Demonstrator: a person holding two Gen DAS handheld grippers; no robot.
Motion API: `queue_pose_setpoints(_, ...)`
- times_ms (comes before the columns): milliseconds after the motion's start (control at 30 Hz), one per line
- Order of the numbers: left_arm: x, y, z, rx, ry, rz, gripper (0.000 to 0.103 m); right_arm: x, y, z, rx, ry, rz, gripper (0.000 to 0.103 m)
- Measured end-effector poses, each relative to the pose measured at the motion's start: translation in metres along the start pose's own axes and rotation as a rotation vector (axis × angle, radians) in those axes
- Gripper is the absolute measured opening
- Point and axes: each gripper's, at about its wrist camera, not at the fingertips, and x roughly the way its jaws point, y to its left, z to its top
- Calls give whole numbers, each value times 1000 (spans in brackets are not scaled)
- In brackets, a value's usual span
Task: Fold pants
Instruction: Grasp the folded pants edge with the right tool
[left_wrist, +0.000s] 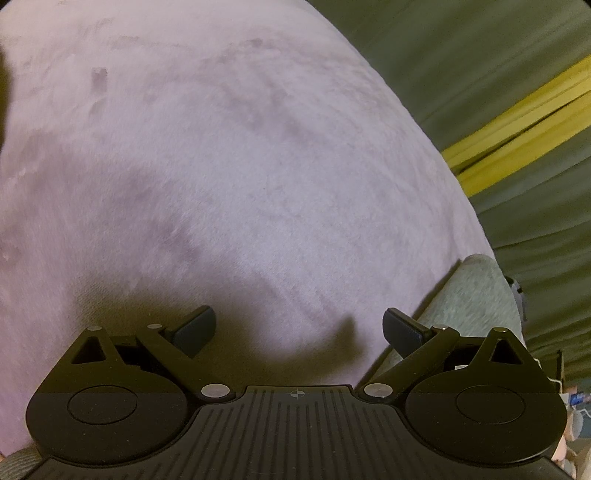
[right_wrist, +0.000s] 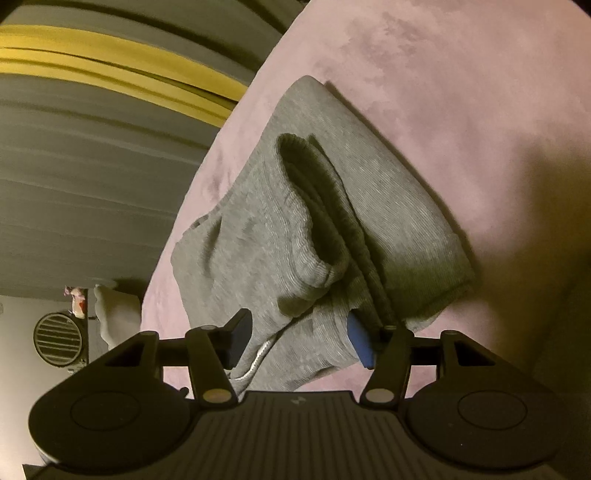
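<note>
Grey sweatpants (right_wrist: 295, 229) lie folded into a thick bundle on a pink plush surface (right_wrist: 461, 110), ribbed cuffs and waistband on top, a white drawstring near the front. My right gripper (right_wrist: 297, 338) is open, its blue-padded fingers on either side of the bundle's near end, not closed on the cloth. My left gripper (left_wrist: 299, 326) is open and empty over bare pink surface (left_wrist: 221, 166); a corner of the grey pants (left_wrist: 476, 295) shows just right of its right finger.
The pink surface's edge runs diagonally in both views. Beyond it is a dark olive striped floor or cover with a yellow band (left_wrist: 517, 122), also in the right wrist view (right_wrist: 110, 62). A round vented object (right_wrist: 57, 338) and white items stand at lower left.
</note>
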Motion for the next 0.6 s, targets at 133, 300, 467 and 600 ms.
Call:
queue_pose_setpoints(133, 1, 0, 0, 0, 3, 0, 101, 0, -7, 0, 44, 1, 28, 58)
queue_pose_setpoints(300, 1, 0, 0, -4, 3, -1, 102, 2, -23, 2, 173, -42, 145, 63)
queue_pose_setpoints(467, 2, -1, 0, 3, 6, 6, 102, 30, -31, 0, 267, -96, 203, 66)
queue_pose_setpoints(600, 0, 0, 0, -9, 7, -3, 102, 32, -9, -8, 155, -161, 89, 26)
